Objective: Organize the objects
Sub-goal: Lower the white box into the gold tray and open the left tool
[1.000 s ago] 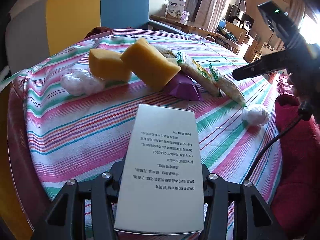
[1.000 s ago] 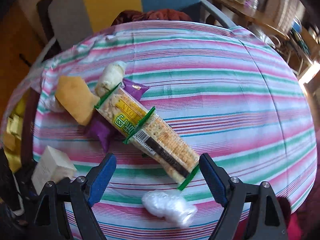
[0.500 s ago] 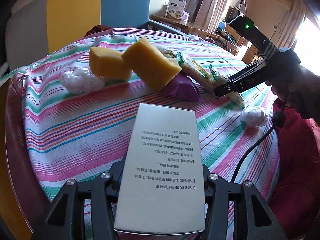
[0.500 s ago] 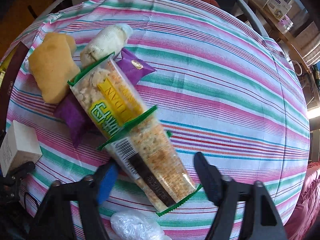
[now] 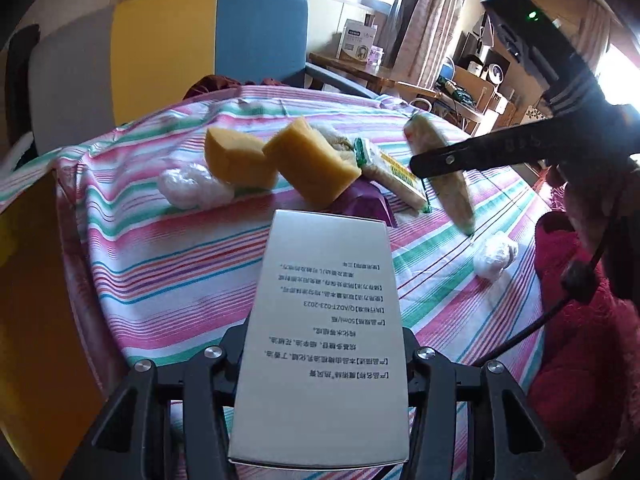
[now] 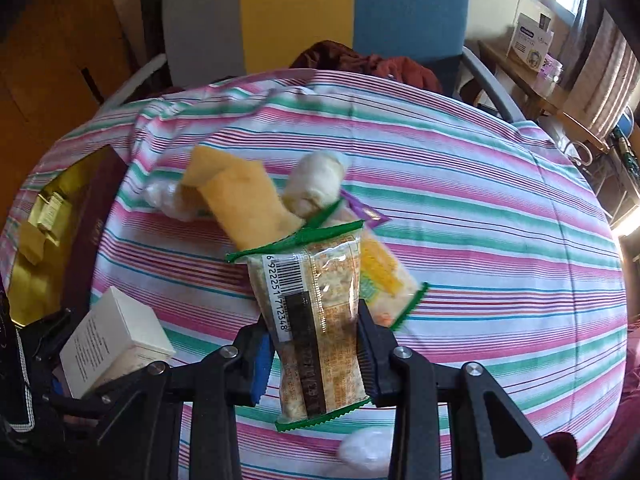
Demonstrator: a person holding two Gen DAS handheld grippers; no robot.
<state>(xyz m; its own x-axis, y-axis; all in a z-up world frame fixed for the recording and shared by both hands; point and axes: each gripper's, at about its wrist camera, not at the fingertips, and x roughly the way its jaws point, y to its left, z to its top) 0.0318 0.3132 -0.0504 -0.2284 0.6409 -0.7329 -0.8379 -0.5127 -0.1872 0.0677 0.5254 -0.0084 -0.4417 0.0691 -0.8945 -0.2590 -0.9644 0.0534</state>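
Striped tablecloth (image 6: pixel 460 208) over round table, colour-block chair (image 5: pixel 208 44) behind, curtained window

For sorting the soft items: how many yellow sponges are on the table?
2. One sponge lies beside the plastic ball; the other sponge leans on the purple packet. More may be hidden.

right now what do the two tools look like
Both are black plastic clamp-style tools with silver bolt heads on their arms. The right tool has blue pads and ribbed inner faces; from the left wrist view its body carries a green light and a black cable. The left tool shows plain black fingers.
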